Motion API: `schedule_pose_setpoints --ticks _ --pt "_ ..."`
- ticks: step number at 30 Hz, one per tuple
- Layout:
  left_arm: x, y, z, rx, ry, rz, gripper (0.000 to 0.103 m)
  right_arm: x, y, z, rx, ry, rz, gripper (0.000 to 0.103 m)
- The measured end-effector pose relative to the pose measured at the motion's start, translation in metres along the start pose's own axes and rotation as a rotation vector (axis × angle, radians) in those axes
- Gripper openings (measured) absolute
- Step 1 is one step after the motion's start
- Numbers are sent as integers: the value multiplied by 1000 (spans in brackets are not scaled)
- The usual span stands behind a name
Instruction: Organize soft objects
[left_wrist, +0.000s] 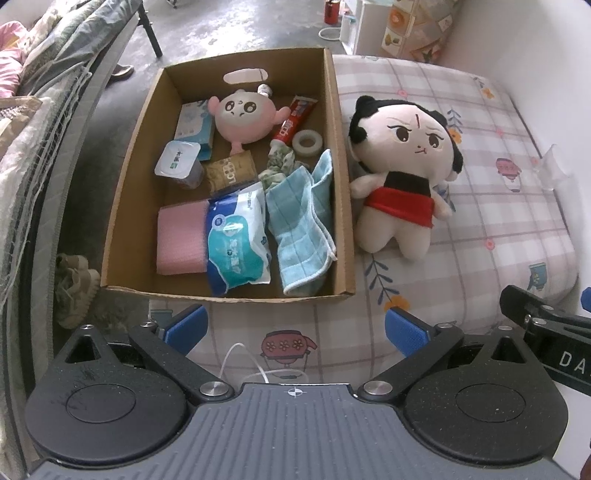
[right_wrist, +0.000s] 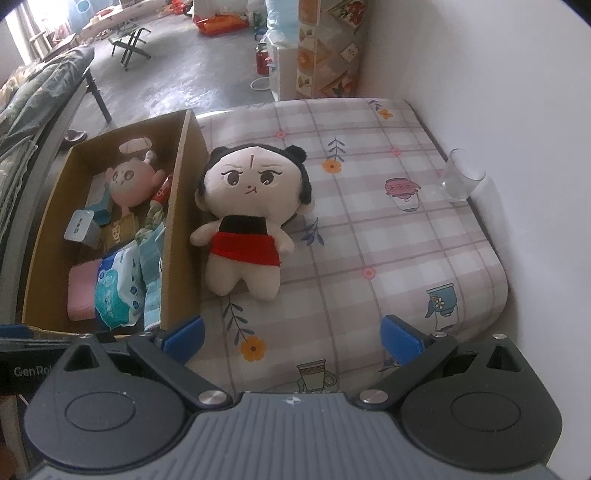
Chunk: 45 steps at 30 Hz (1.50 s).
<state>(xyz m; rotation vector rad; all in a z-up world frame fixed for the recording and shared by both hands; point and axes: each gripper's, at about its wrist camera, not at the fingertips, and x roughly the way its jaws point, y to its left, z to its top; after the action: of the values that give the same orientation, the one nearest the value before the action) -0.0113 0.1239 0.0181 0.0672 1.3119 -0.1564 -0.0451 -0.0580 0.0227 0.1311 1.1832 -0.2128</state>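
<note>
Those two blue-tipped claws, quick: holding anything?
Left gripper: open, holding nothing.
Right gripper: open, holding nothing.

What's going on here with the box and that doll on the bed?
A person holds two grippers above a checked bed sheet, both open and holding nothing. The left gripper faces an open cardboard box containing a pink round plush toy, a light blue folded cloth and packets. The black-haired plush doll in red lies beside the box, ahead of the right gripper.

Both wrist views look down-forward from near; share box (left_wrist: 343, 184) (right_wrist: 184, 206), doll (left_wrist: 402, 177) (right_wrist: 247, 221).
</note>
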Motion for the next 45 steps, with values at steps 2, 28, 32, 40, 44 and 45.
schedule_pose_setpoints --ticks 2,28,32,40,44,45 --pt "0 0 0 0 -2 6 103 1 0 0 -5 2 1 103" --pt "6 11 -2 20 9 30 103 5 11 -3 -76 29 27 103" --pt "6 12 -3 25 10 32 103 7 11 -4 -79 30 29 103" --pt "9 13 -3 27 16 34 103 9 13 -4 -82 34 29 103" --pt "9 13 -3 26 20 34 103 10 14 -4 -82 35 29 103" --pt "9 13 -2 26 19 33 103 10 14 -4 -83 34 28 103"
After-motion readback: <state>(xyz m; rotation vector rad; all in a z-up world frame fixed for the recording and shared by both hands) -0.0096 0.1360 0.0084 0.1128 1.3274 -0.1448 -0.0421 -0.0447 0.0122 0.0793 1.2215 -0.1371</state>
